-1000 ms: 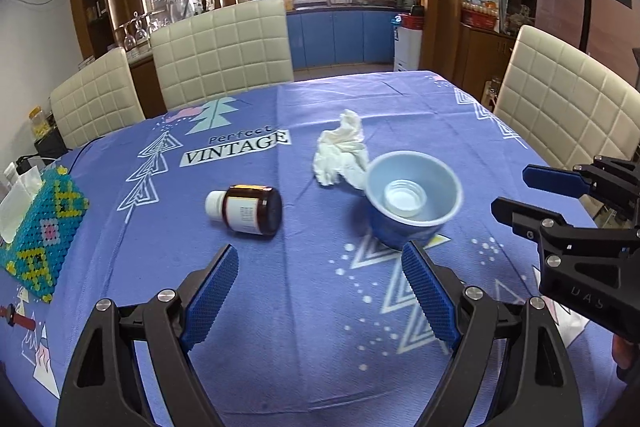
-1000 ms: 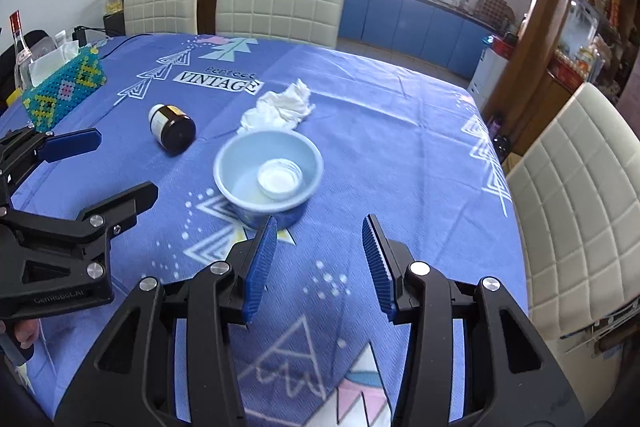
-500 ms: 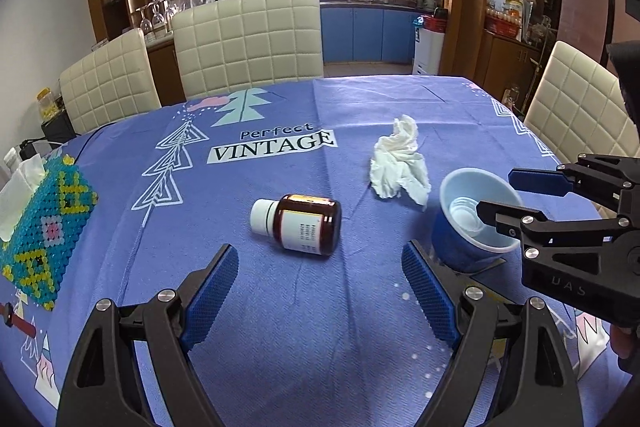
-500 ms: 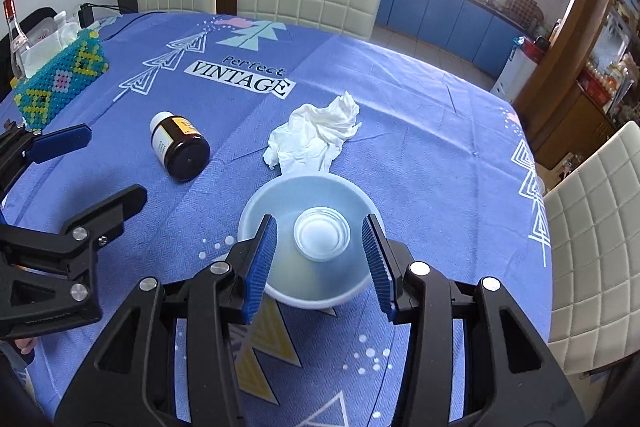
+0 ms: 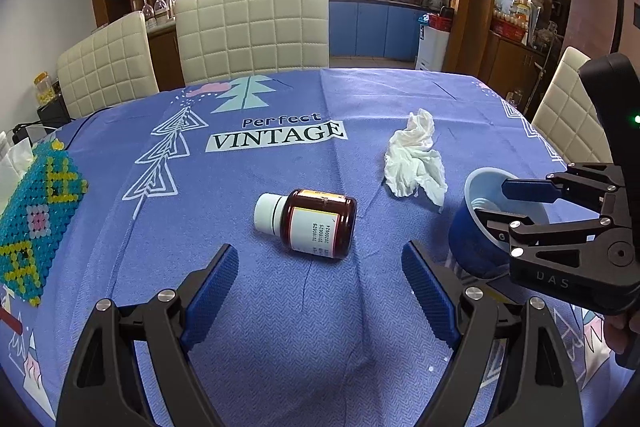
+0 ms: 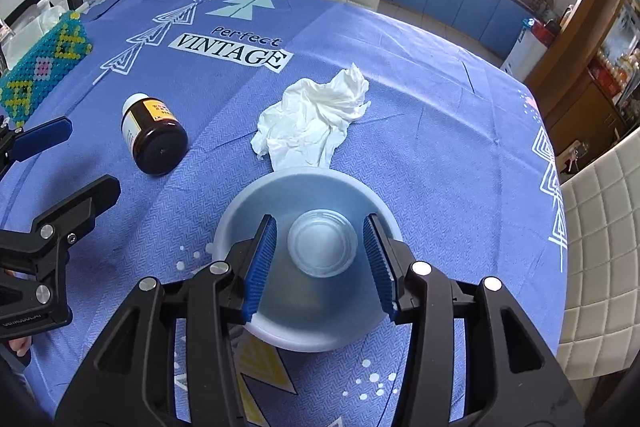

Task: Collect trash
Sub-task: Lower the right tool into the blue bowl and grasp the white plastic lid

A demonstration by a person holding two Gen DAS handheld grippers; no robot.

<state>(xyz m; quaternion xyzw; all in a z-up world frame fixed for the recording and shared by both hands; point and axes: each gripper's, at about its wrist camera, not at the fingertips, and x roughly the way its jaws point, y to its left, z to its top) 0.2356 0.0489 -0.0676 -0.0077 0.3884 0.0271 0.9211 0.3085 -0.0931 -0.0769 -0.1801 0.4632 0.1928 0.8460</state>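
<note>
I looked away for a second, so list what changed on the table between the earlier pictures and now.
The right gripper came down over the blue bowl; its fingers now flank the small clear cup inside, without touching it. The left gripper swung toward the brown bottle, now centred ahead of its open jaws. Nothing was grasped or released. Bottle, crumpled tissue and bowl kept their places on the tablecloth.

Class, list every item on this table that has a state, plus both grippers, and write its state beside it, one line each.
brown bottle: on its side, white cap on.
tissue: crumpled, loose on the cloth.
blue bowl: upright, holding a small clear cup.
clear cup: upright in the bowl.
left gripper: open, holding nothing.
right gripper: open, fingers inside the bowl, either side of the cup.
</note>
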